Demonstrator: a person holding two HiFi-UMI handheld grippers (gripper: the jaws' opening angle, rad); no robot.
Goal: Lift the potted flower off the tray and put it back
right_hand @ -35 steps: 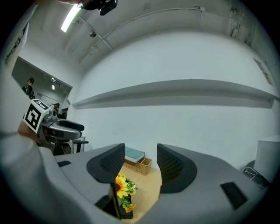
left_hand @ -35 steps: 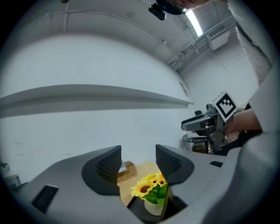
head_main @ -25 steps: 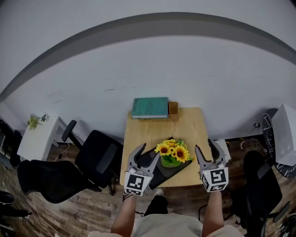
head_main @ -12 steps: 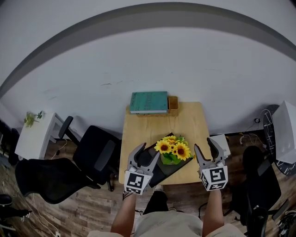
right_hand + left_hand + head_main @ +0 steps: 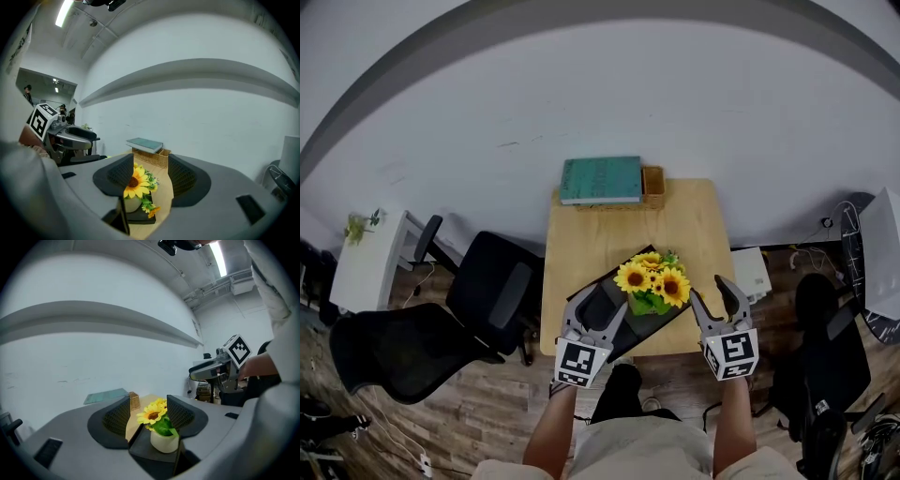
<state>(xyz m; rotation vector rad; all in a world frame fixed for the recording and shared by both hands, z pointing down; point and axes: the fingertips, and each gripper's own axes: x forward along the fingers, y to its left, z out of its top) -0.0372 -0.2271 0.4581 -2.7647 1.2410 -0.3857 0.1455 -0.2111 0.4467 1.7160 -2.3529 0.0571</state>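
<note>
Cream pot (image 5: 164,442) in gripper views, overhead only blooms (image 5: 654,279)

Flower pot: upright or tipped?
Upright. The white pot sits flat on the black tray, with the sunflowers pointing up.

White wall (image 5: 609,103), wood floor (image 5: 478,412), black office chairs (image 5: 492,300).

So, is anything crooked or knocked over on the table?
Only the black tray looks crooked: it sits diagonal to the edges of the table, with one corner near the front edge. The potted flower stands upright on it, and nothing is spilled.
</note>
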